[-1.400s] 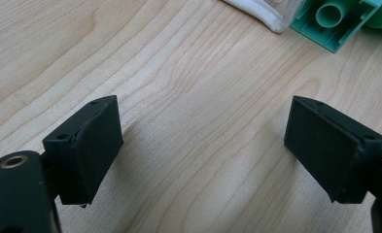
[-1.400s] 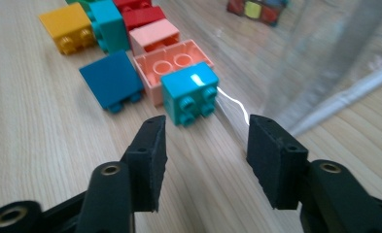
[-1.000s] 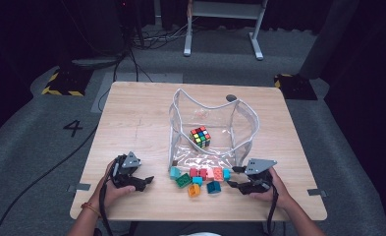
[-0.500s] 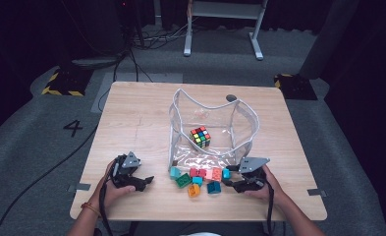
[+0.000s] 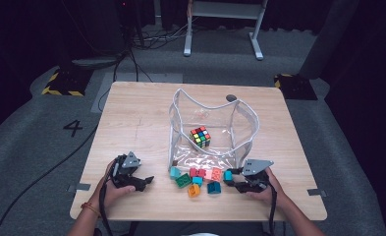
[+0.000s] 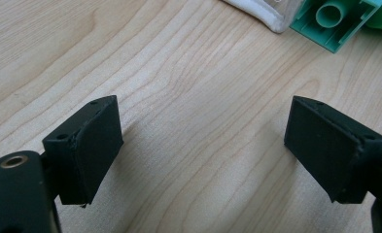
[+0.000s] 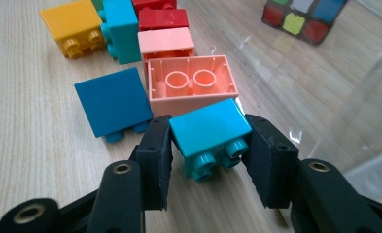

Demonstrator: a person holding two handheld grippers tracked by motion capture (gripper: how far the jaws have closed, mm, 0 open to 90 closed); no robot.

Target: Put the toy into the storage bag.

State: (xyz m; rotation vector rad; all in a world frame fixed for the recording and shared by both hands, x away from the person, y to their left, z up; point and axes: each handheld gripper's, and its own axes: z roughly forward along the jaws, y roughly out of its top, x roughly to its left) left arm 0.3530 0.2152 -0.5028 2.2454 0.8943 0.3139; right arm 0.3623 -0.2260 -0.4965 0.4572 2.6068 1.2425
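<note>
A cluster of toy bricks lies at the table's front: a green brick [image 5: 182, 180], an orange brick [image 5: 194, 190], a blue brick [image 5: 213, 187] and a pink brick [image 5: 214, 173]. At its right end is a teal brick [image 5: 228, 175]. My right gripper [image 5: 230, 178] has just been closing. In the right gripper view its pads [image 7: 159, 145] press both sides of the teal brick [image 7: 209, 128], which rests on the wood in front of an upturned pink brick [image 7: 191, 85]. My left gripper [image 5: 149, 181] rests on the table to the left, open, with bare wood between its jaws [image 6: 203, 145].
A clear plastic bag [image 5: 239, 118] stands open behind the bricks with a Rubik's cube [image 5: 200, 136] inside. Its edge and a green brick [image 6: 334, 19] lie ahead of the left gripper. The table's front edge is close under both hands.
The right gripper's jaws have drawn in around the teal brick. Both hands have stayed where they were, and the left gripper is unchanged.
</note>
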